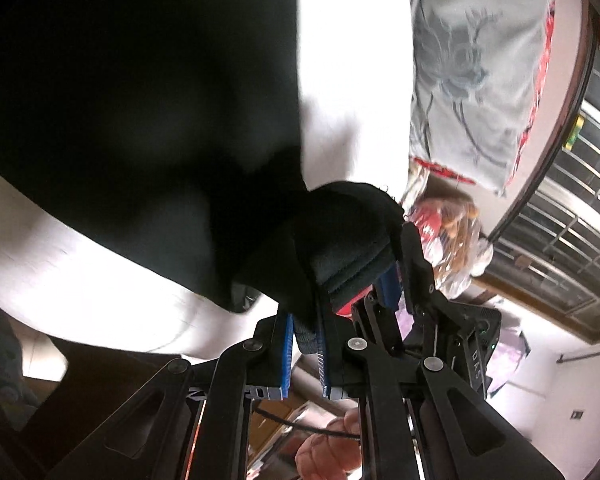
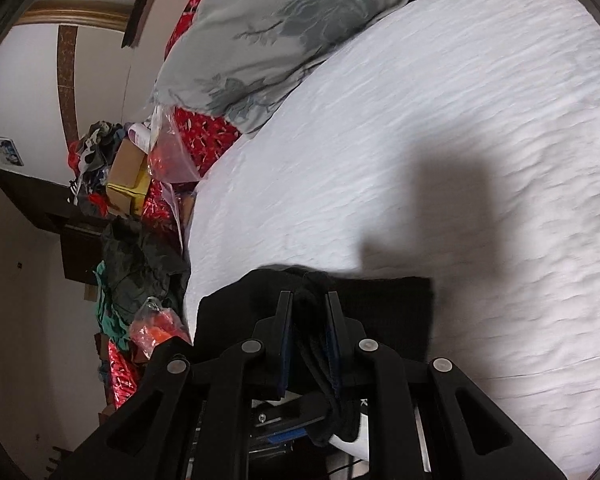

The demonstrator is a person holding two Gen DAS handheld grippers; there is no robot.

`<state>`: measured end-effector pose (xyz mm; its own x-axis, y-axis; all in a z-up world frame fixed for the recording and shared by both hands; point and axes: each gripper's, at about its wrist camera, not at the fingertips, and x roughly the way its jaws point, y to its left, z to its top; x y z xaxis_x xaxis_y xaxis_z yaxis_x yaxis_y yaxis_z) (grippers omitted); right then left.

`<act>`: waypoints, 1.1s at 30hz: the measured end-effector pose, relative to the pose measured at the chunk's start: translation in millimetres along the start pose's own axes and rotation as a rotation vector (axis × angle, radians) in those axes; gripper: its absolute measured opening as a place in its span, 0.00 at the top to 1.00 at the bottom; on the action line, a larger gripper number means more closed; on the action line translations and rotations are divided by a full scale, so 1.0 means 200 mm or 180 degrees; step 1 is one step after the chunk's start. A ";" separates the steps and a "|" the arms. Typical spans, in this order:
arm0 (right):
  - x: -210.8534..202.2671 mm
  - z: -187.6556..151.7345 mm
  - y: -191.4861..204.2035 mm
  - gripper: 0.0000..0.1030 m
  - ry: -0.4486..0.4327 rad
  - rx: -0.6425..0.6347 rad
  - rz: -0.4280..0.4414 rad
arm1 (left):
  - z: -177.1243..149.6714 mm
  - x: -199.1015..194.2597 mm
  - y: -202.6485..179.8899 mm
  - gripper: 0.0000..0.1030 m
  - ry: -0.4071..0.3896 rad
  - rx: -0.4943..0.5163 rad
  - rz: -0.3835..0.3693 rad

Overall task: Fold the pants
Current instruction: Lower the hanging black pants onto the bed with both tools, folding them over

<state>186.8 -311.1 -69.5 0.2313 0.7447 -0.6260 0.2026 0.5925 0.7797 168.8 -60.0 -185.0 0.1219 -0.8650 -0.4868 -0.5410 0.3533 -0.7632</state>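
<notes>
The black pants [image 1: 132, 120] hang over a white bed sheet [image 1: 352, 60] and fill the upper left of the left wrist view. My left gripper [image 1: 306, 322] is shut on a thick folded edge of the pants. The right gripper [image 1: 396, 256] appears just to its right, clamped on the same bunched edge. In the right wrist view my right gripper [image 2: 310, 300] is shut on black pants fabric [image 2: 380, 300], held above the white sheet [image 2: 460, 140]. A black drawstring [image 2: 324, 380] trails back between its fingers.
A grey floral quilt [image 2: 284, 28] lies at the far side of the bed, also in the left wrist view [image 1: 472, 68]. Piled clothes, bags and a cardboard box [image 2: 128, 168] crowd the bed's edge. A barred window [image 1: 572, 200] is on the right.
</notes>
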 end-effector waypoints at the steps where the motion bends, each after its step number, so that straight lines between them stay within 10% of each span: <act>1: 0.03 -0.01 0.02 0.85 0.0014 0.0007 0.0002 | 0.02 -0.03 0.02 0.91 -0.0014 -0.0037 -0.0005; 16: 0.63 -0.20 0.13 0.81 0.0414 0.0436 0.0076 | 0.23 -0.56 0.30 0.88 -0.0464 -0.0323 0.0077; 22: 0.39 -0.24 0.17 0.60 0.0123 0.0411 0.0442 | 0.18 -0.71 0.19 0.45 -0.0600 0.0066 0.0298; 33: 0.14 -0.56 -0.32 0.47 -0.0121 0.1567 0.0845 | 0.04 -0.49 -0.02 0.43 -0.0530 0.0743 0.0962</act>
<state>73.0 -292.8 -135.4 0.3673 0.8317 -0.4164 0.5510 0.1661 0.8178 166.3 27.0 -137.6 0.1297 -0.6472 -0.7512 -0.3721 0.6704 -0.6419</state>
